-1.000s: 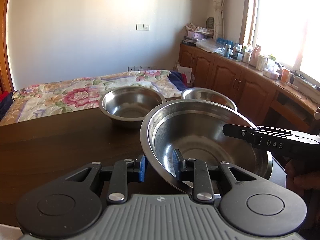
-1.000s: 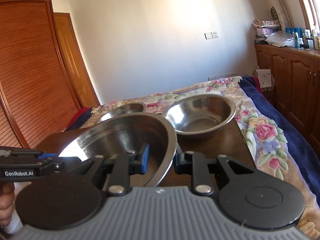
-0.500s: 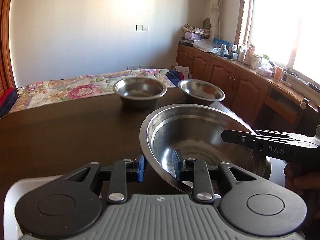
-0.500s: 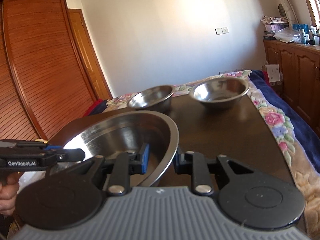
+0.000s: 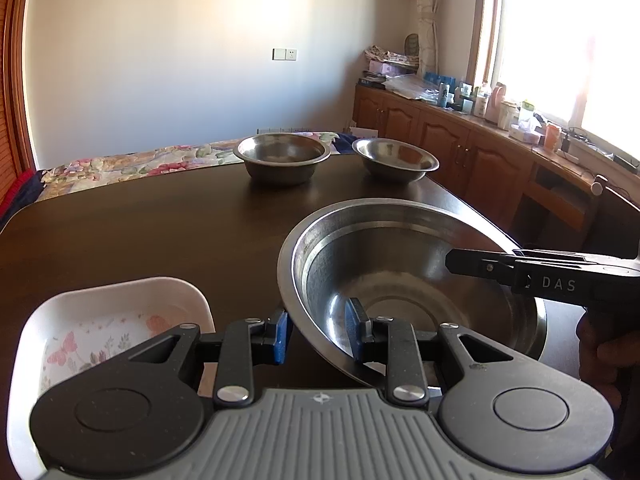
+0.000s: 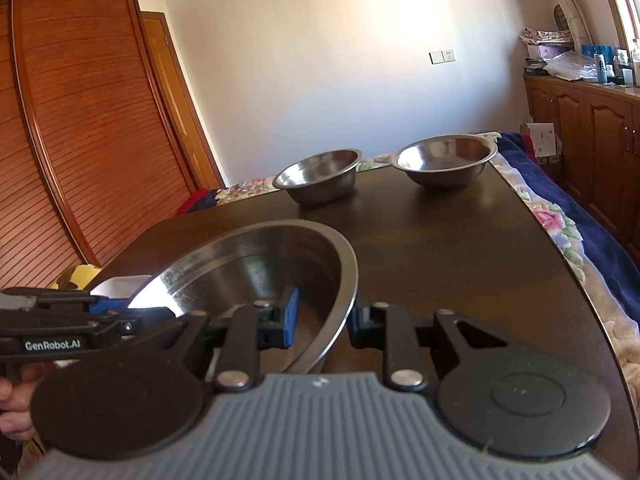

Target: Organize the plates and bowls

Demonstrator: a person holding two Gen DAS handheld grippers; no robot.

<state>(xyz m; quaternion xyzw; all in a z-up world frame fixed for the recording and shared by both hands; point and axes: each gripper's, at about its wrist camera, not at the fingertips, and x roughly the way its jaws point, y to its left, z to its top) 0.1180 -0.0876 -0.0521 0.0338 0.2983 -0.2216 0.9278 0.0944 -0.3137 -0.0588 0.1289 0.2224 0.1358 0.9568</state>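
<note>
Jaws of both grippers, left (image 5: 314, 338) and right (image 6: 322, 322), pinch opposite rims of the large steel bowl (image 5: 400, 280), above the worktop (image 5: 160, 232) (white floral dish (image 5: 100, 320) just left).

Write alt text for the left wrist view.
The left gripper pinches the near rim of a large steel basin above a dark table, the right gripper gripping its far side. Two steel bowls sit beyond; a white floral dish lies near-left.

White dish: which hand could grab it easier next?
Probably left. The dish lies right beside the left gripper; the right gripper is across the bowl from it. Both clamp the bowl's rim.
</note>
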